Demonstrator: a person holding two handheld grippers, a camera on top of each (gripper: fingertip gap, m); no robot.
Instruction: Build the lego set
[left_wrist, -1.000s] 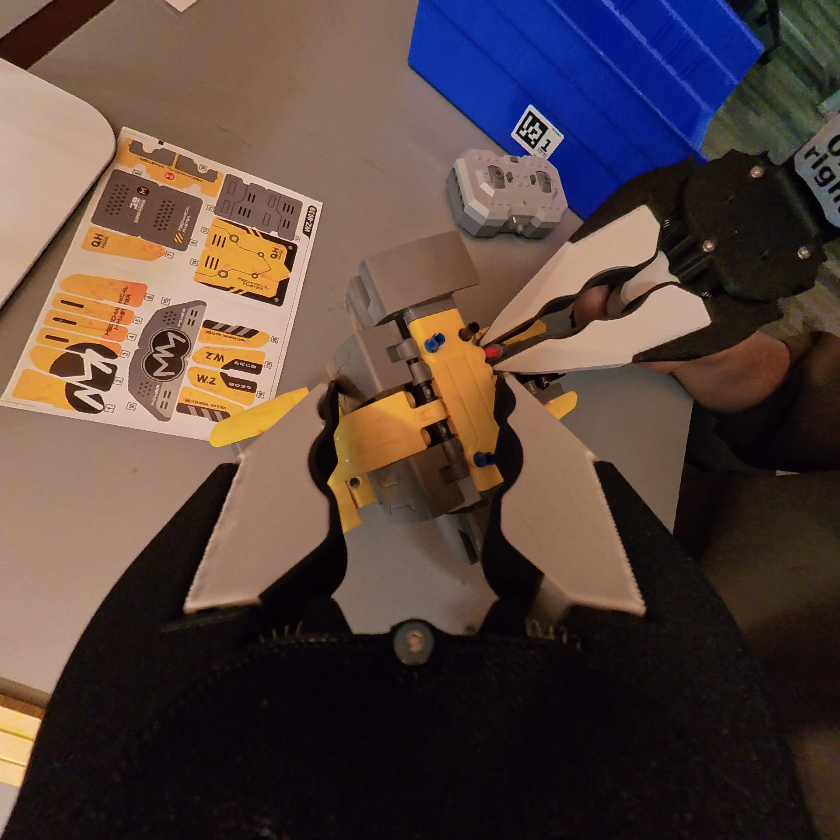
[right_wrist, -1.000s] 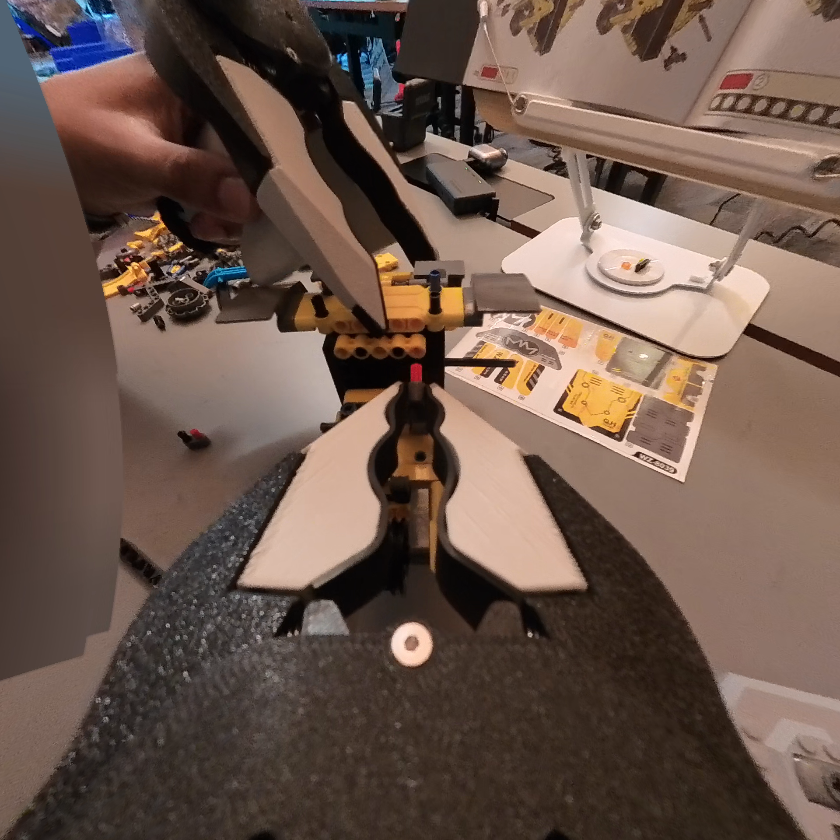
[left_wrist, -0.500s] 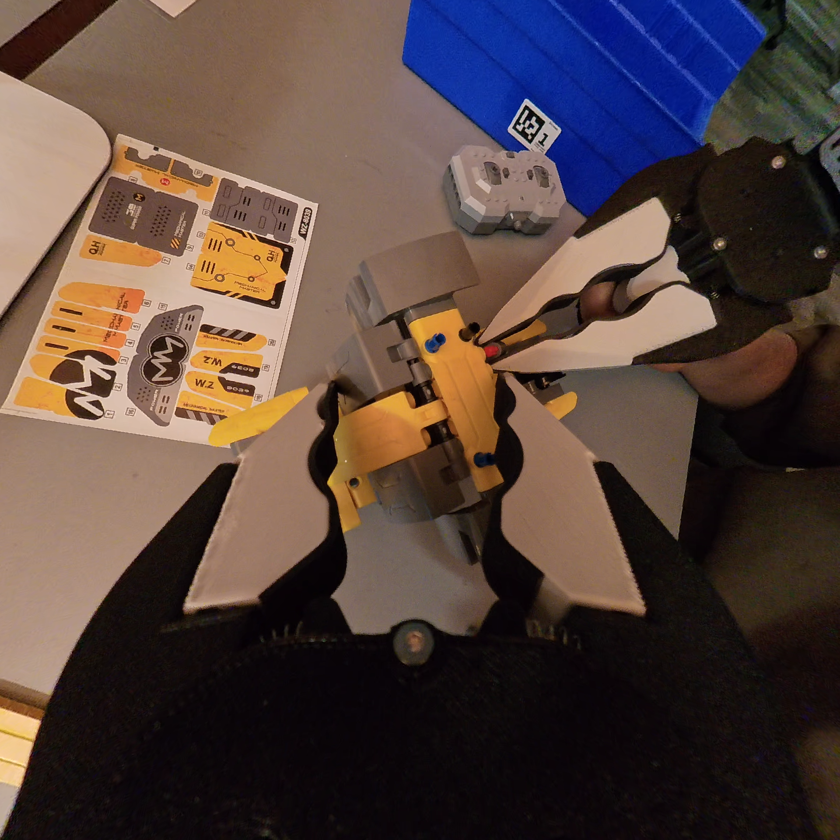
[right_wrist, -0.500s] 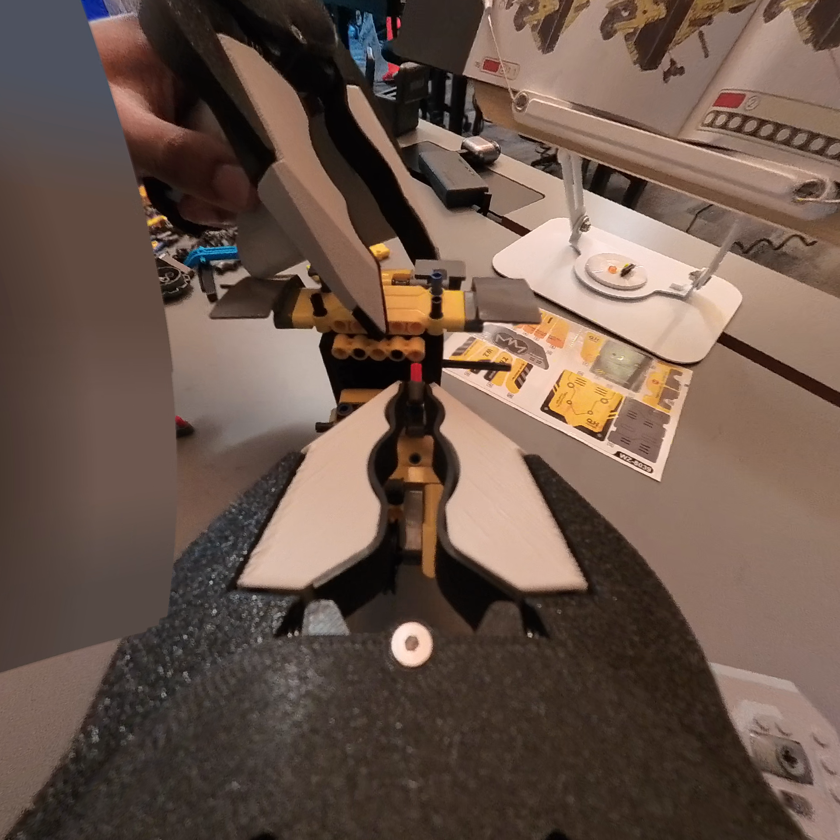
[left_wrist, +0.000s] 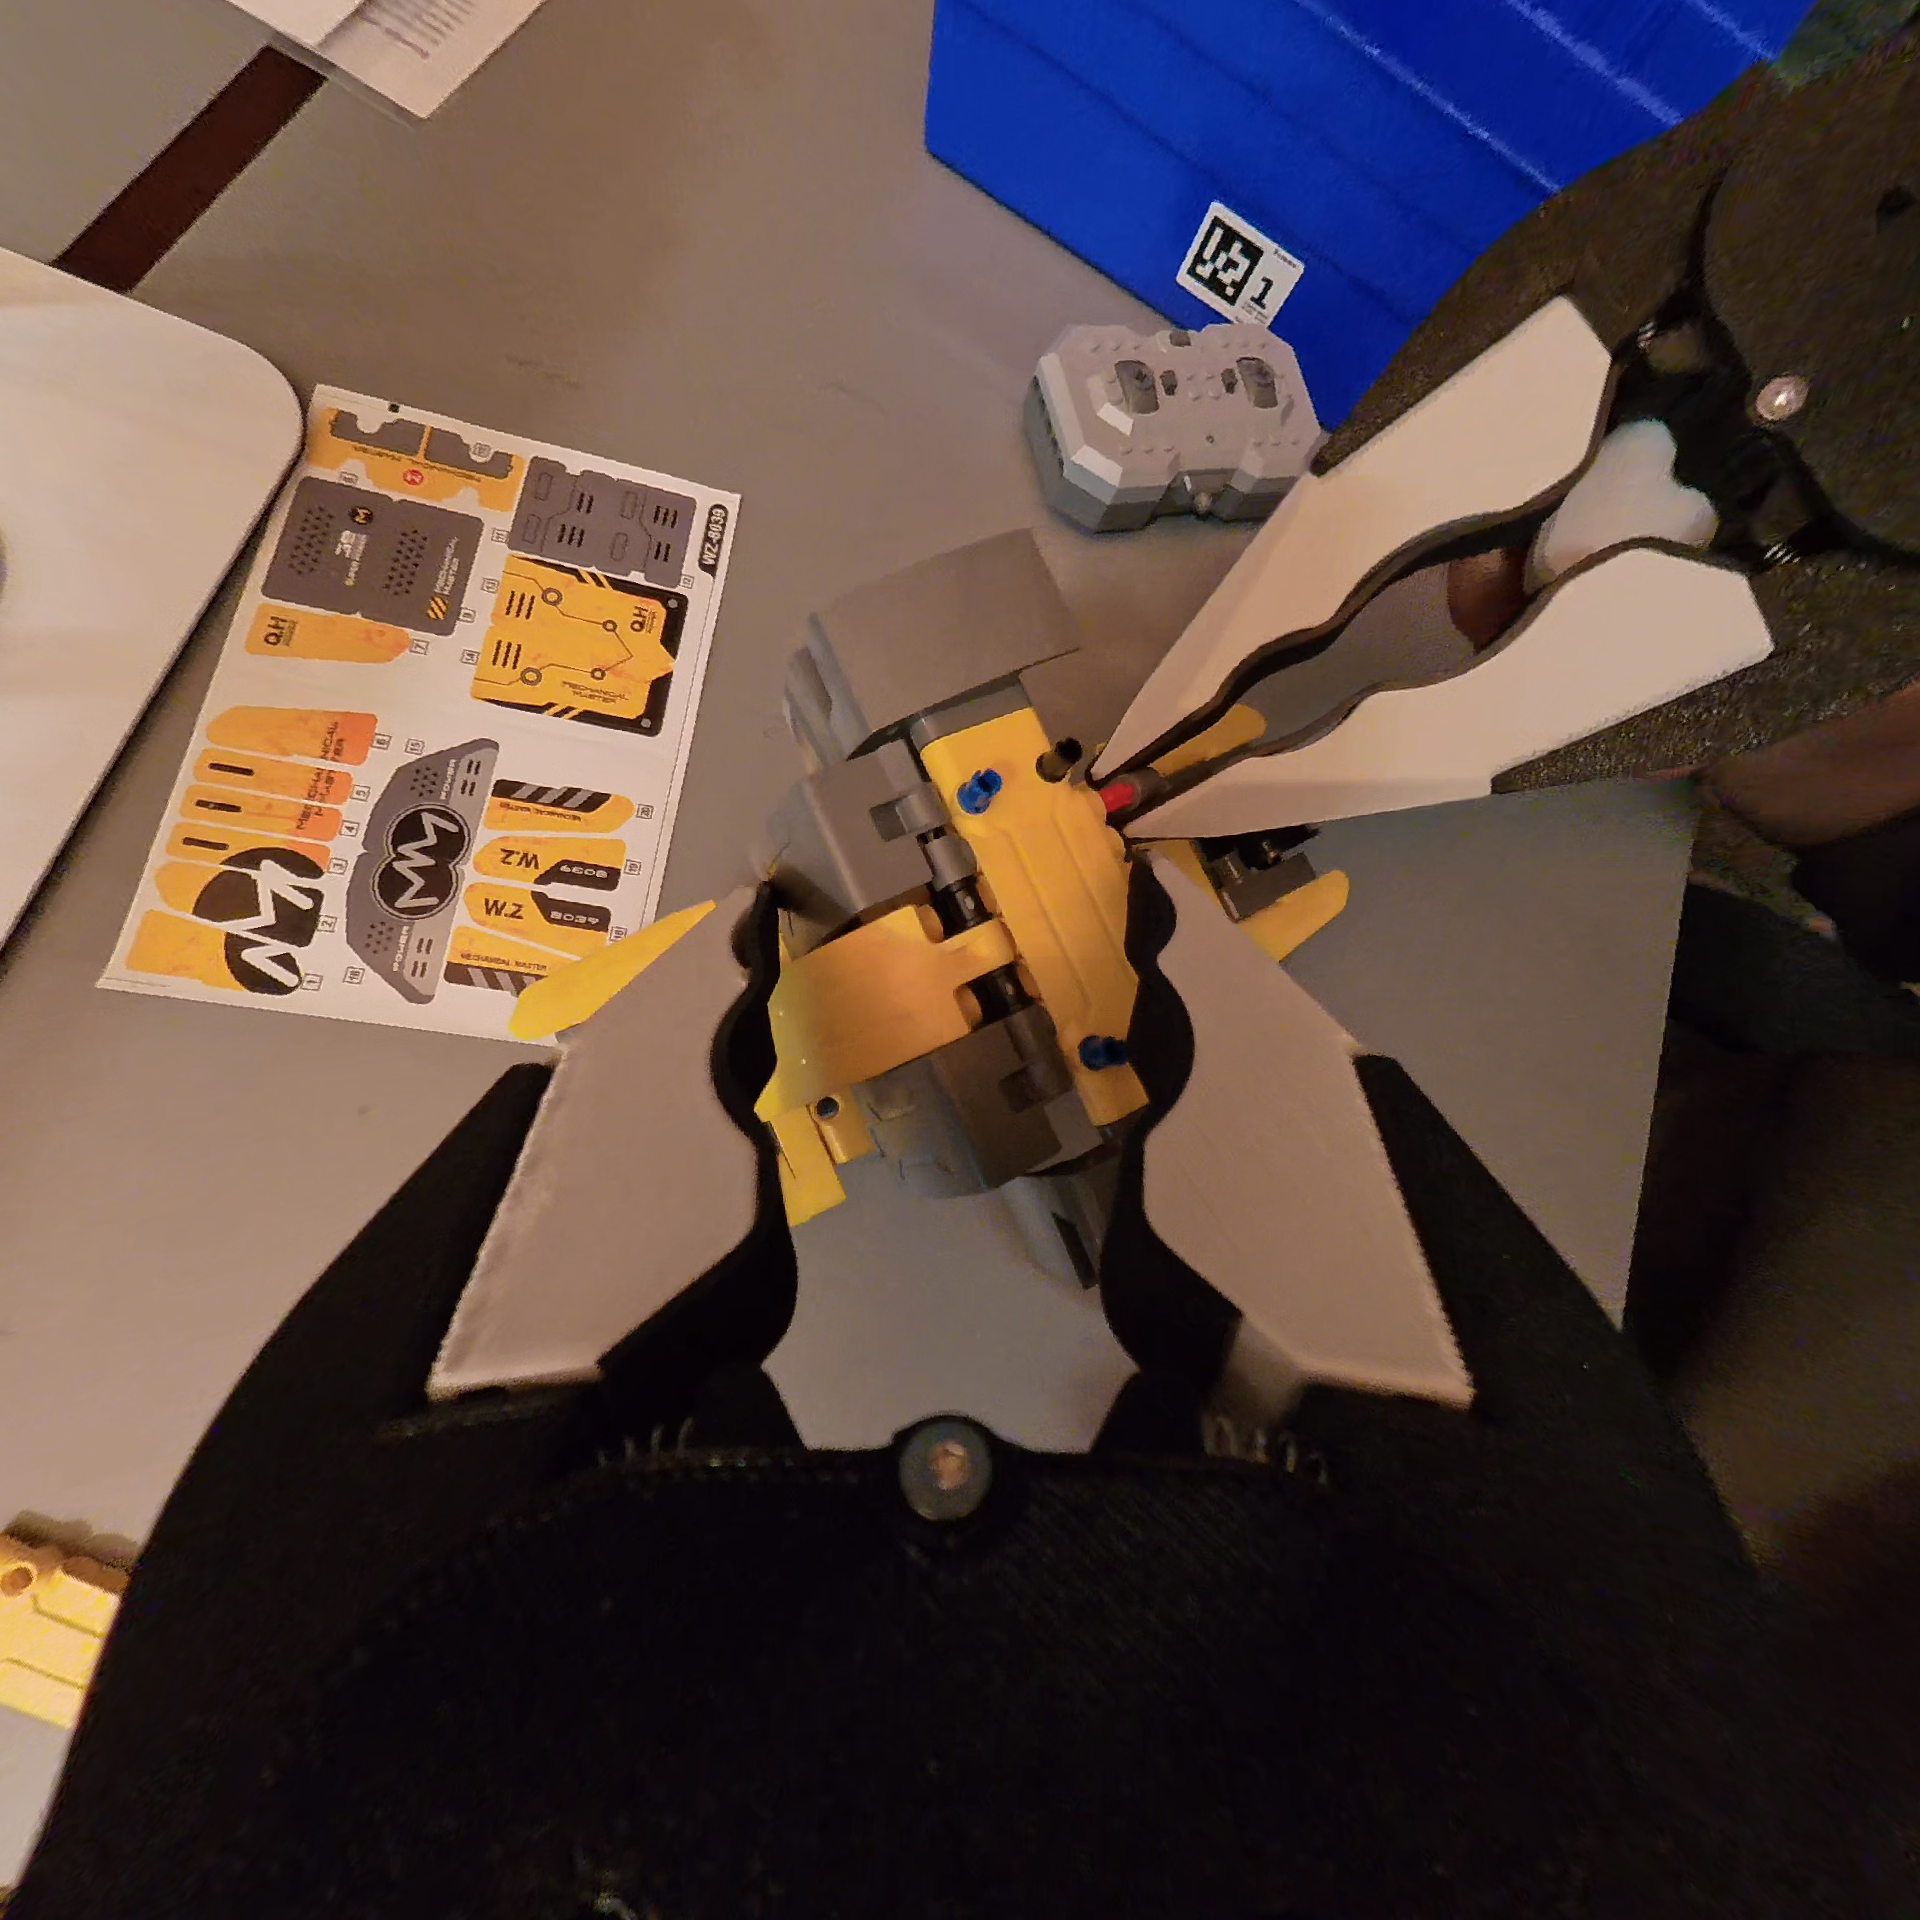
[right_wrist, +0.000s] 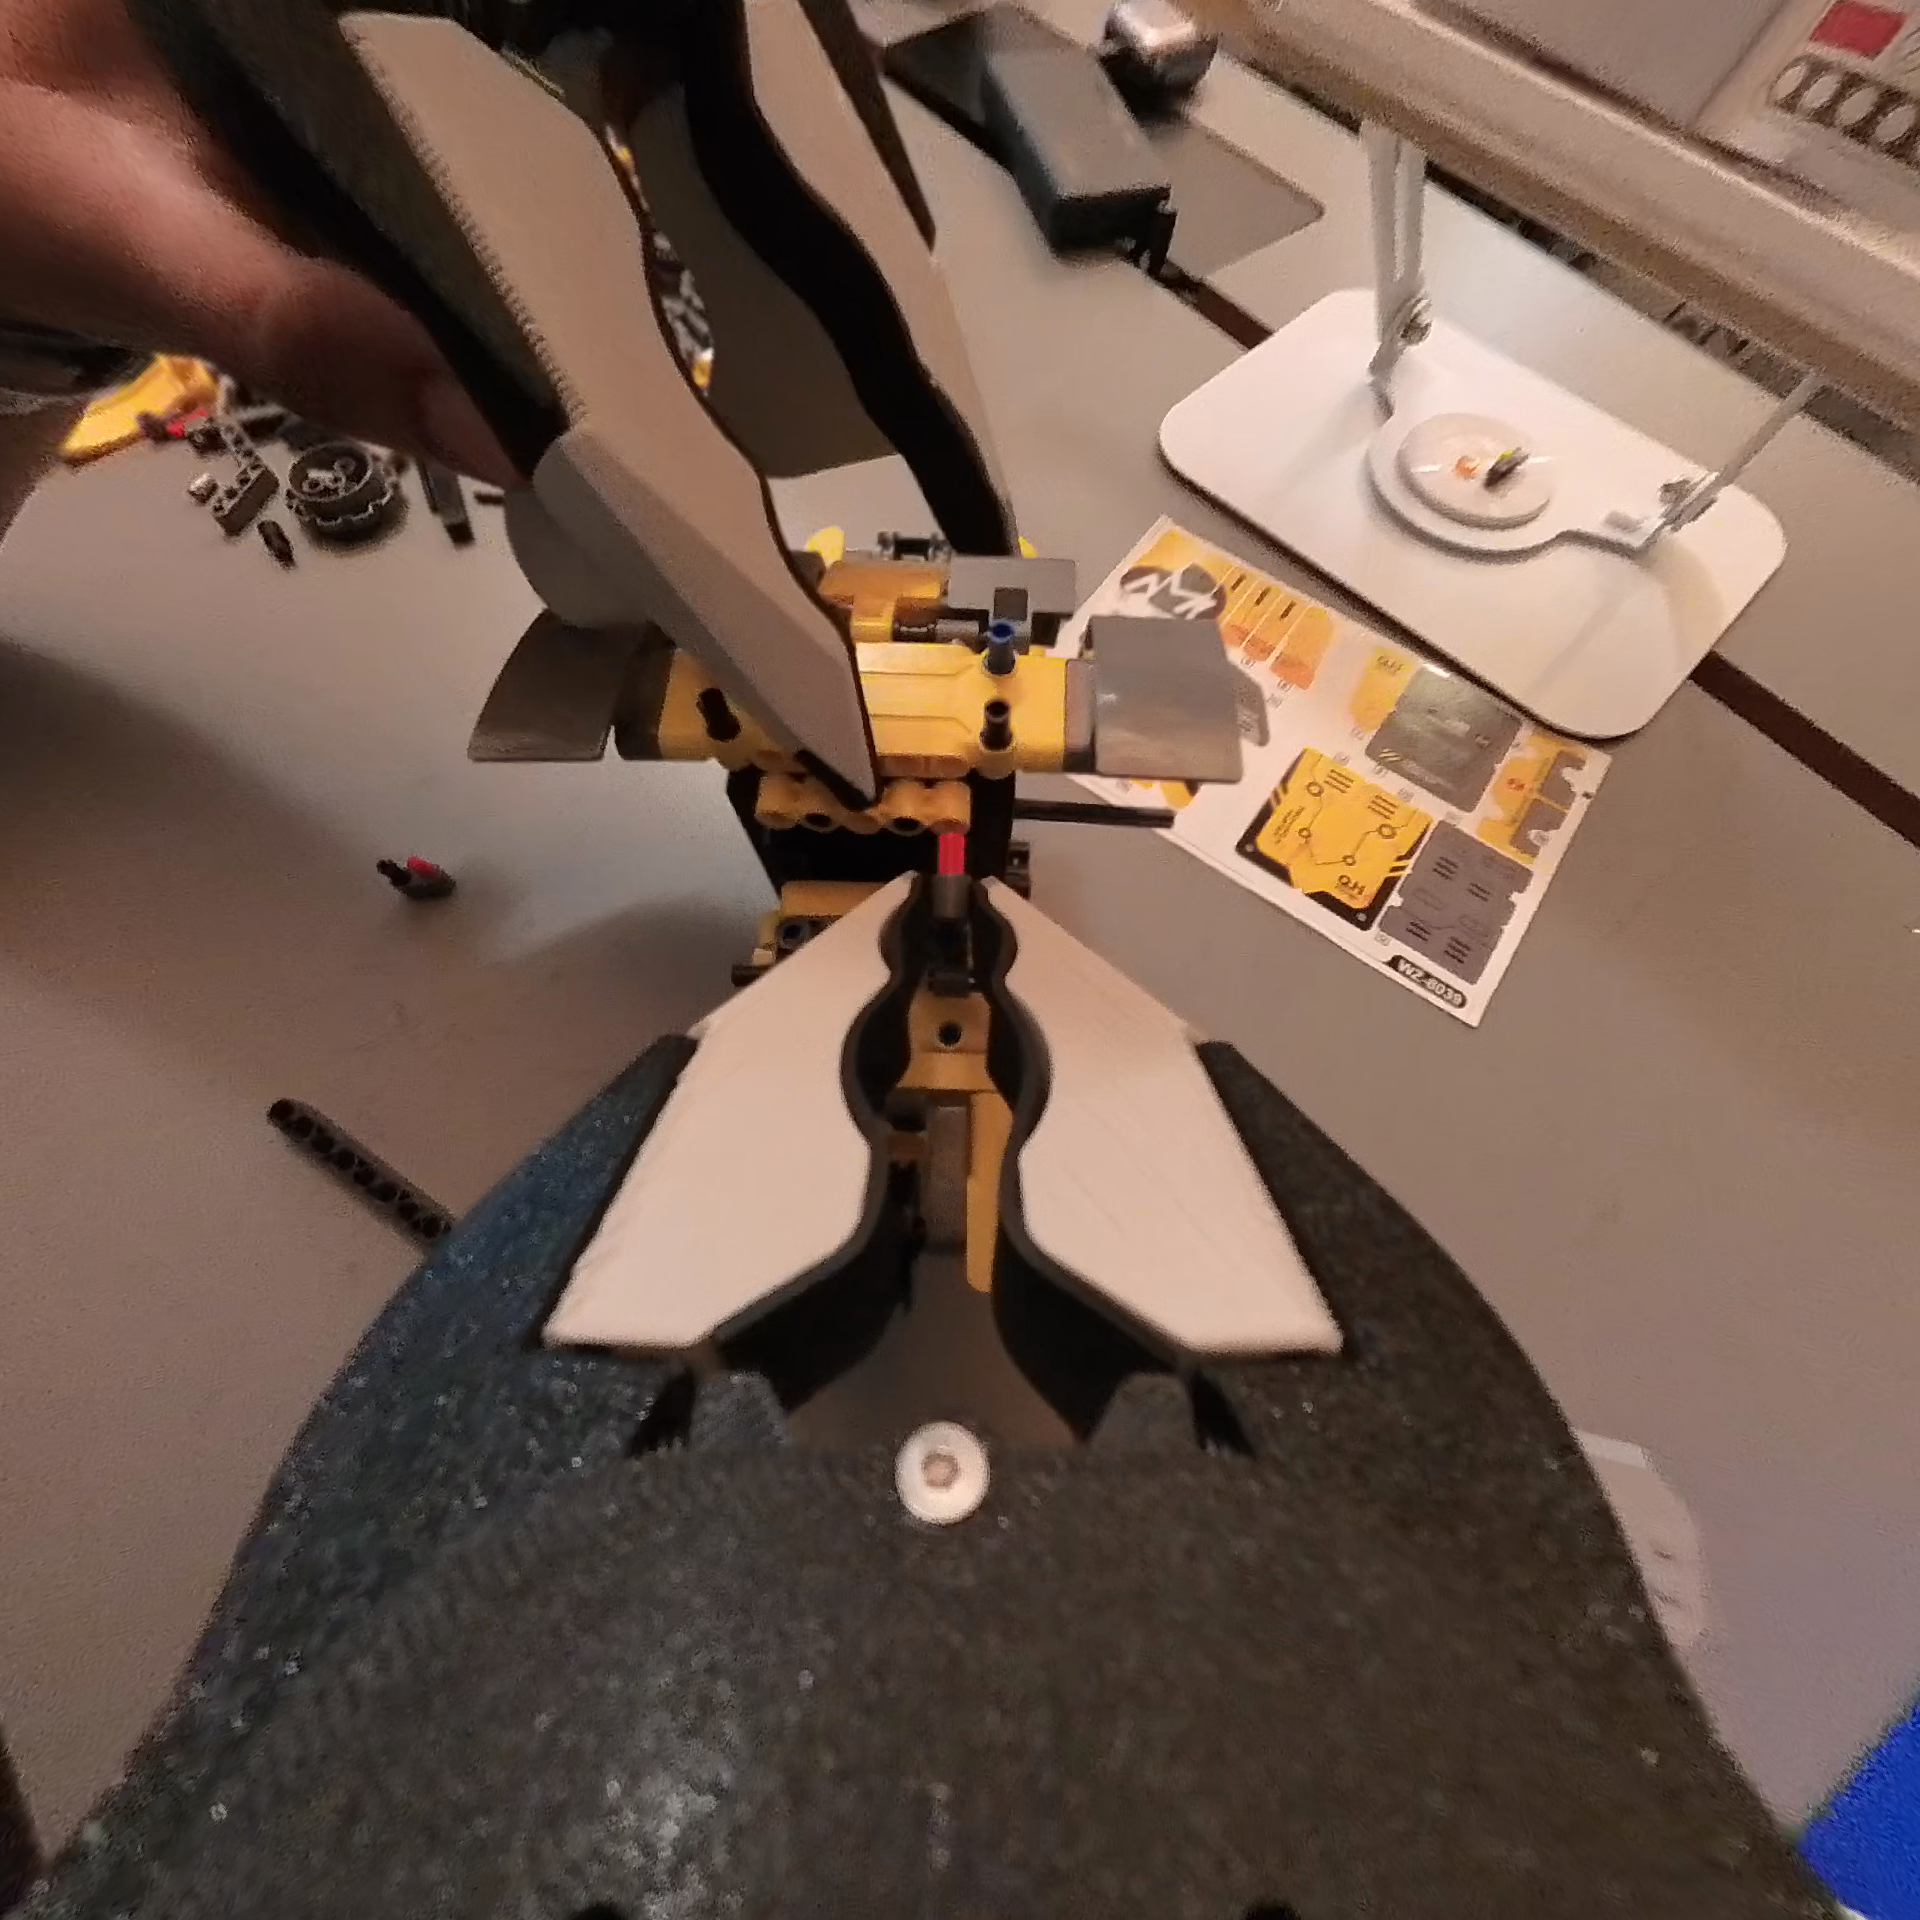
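Grey and flat, the table (left_wrist: 727, 260) carries everything around me; my left claw (left_wrist: 951, 894) is partly closed around a yellow and grey brick model (left_wrist: 997, 935), one finger on each side of its body, pressing against it; the model stands on the table just ahead of my palm, with a grey flap (left_wrist: 956, 613) at its 12 o'clock end. My right claw (right_wrist: 948, 883) is nearly shut, its tips pinching a small red pin (right_wrist: 948, 854); in the left wrist view that claw (left_wrist: 1117, 795) comes in from 2 o'clock and the pin (left_wrist: 1115, 798) touches the model's yellow side. At 10 o'clock from the model lies a sheet of yellow and grey stickers (left_wrist: 416, 727), flat on the table, with a yellow blade piece (left_wrist: 613, 971) just beside its near edge. At 1 o'clock sits a grey battery box (left_wrist: 1169, 436), close against a blue bin (left_wrist: 1247, 125) that bears a black and white marker tag (left_wrist: 1236, 265). A white stand base (right_wrist: 1475, 509) rests beyond the stickers in the right wrist view; loose dark parts (right_wrist: 312, 488) are scattered at 10 o'clock there, near a hand (right_wrist: 156, 239).
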